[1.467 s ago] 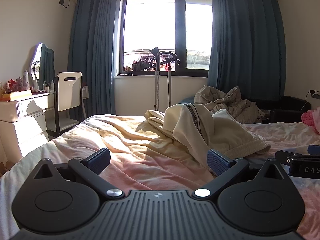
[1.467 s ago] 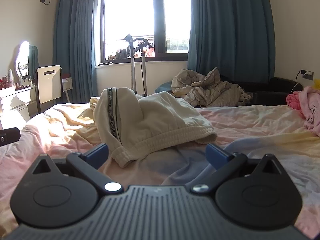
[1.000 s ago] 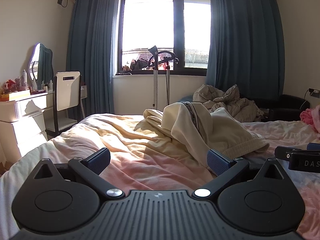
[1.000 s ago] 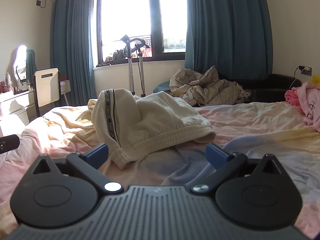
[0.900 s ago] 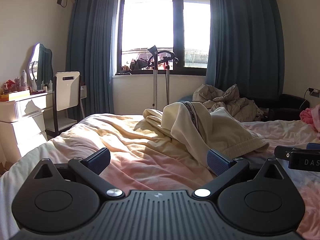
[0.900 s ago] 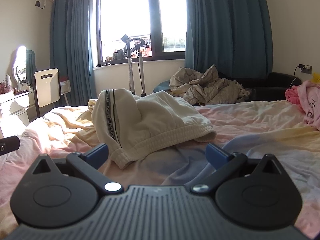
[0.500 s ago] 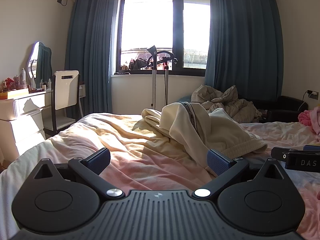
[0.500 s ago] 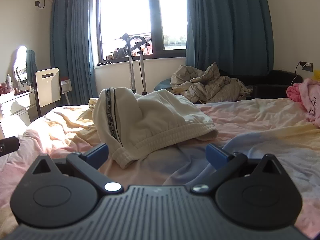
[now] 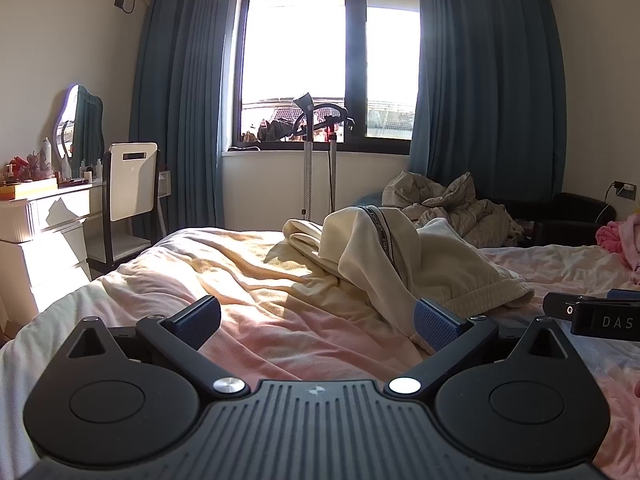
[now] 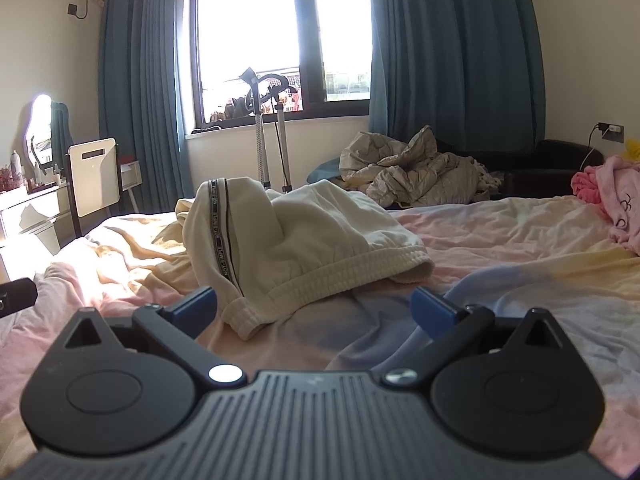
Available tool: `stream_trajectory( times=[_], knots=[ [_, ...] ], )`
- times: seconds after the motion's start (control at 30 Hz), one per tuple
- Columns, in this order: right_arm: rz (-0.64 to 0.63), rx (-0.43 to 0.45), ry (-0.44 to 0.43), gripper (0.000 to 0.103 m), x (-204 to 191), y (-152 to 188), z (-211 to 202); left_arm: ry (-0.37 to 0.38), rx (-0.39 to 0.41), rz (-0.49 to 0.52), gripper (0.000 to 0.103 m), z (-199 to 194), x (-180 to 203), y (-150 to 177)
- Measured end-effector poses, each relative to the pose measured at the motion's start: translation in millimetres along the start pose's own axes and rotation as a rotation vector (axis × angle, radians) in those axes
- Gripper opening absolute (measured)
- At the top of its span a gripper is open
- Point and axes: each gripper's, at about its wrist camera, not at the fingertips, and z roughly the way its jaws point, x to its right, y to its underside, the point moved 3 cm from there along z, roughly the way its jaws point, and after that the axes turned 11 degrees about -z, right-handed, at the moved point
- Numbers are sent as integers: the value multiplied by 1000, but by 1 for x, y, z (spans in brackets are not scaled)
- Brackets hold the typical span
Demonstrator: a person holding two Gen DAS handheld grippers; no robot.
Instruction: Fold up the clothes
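Note:
A cream pair of sweatpants [image 10: 304, 240] with a dark side stripe lies crumpled on the bed [image 10: 500, 248]; it also shows in the left wrist view [image 9: 400, 264]. My left gripper [image 9: 318, 322] is open and empty, low over the sheet, with its right fingertip close to the pants' edge. My right gripper [image 10: 314, 308] is open and empty, just short of the pants' ribbed cuff. The right gripper's finger [image 9: 592, 314] shows at the right edge of the left wrist view.
A pink garment [image 10: 616, 196] lies at the bed's right edge. A rumpled beige duvet [image 10: 412, 176] sits on a dark sofa behind the bed. A garment steamer stand [image 9: 316, 160] is by the window. A white dresser [image 9: 44, 232] and chair [image 9: 132, 188] stand left.
Both grippers have dipped and crept slightly toward the sweatpants; the view has shifted a little. Both stay open and nothing was grasped.

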Motion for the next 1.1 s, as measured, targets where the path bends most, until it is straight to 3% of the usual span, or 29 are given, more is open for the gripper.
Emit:
stream_trajectory(
  times=[0.27,0.73,0.9,1.1],
  knots=[
    [-1,-4,2,103,0,0,0,-14,-26,-33,103,3,-5,-2],
    [11,-8,9,103,6,-7,-3,-18,-55,18,103,8,1,4],
    [27,-34,35,103,19,-9,3,-5,-74,93,103,27,18,8],
    [153,-23,76,103,57,-15,11,63,-83,301,103,69,70,29]
  ],
)
